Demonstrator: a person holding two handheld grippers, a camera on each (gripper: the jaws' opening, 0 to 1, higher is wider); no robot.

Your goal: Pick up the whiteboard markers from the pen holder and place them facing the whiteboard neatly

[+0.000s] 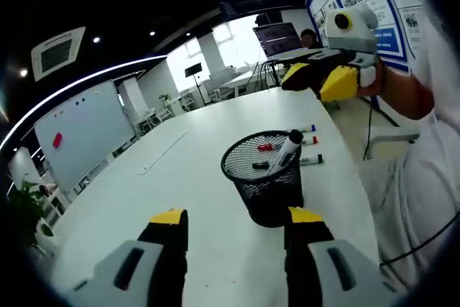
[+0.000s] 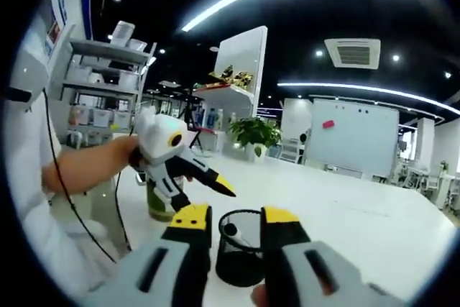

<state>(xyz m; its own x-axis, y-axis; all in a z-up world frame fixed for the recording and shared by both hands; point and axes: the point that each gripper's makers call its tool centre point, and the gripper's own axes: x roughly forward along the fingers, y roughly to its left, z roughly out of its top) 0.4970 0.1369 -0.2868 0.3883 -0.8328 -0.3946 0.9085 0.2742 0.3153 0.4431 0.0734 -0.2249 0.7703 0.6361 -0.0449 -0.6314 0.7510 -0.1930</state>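
A black mesh pen holder (image 1: pixel 264 177) stands on the white table (image 1: pixel 180 177) just ahead of my left gripper (image 1: pixel 237 219), whose jaws are open with nothing between them. A white marker with a black cap (image 1: pixel 287 150) leans out of the holder, and a red-capped one (image 1: pixel 264 147) lies inside. Three markers (image 1: pixel 310 140) lie side by side on the table beyond it. My right gripper (image 1: pixel 321 78) hovers open above them, held by a hand. In the right gripper view, the right gripper (image 2: pixel 236 217) is open above the holder (image 2: pixel 241 246), with the left gripper (image 2: pixel 198 174) beside it.
A whiteboard (image 1: pixel 83 131) stands across the room past the table's far edge; it is also in the right gripper view (image 2: pixel 352 138). A person in white stands at the table's right side (image 1: pixel 424 177). A potted plant (image 2: pixel 255 134) and a shelf (image 2: pixel 100 70) are in the background.
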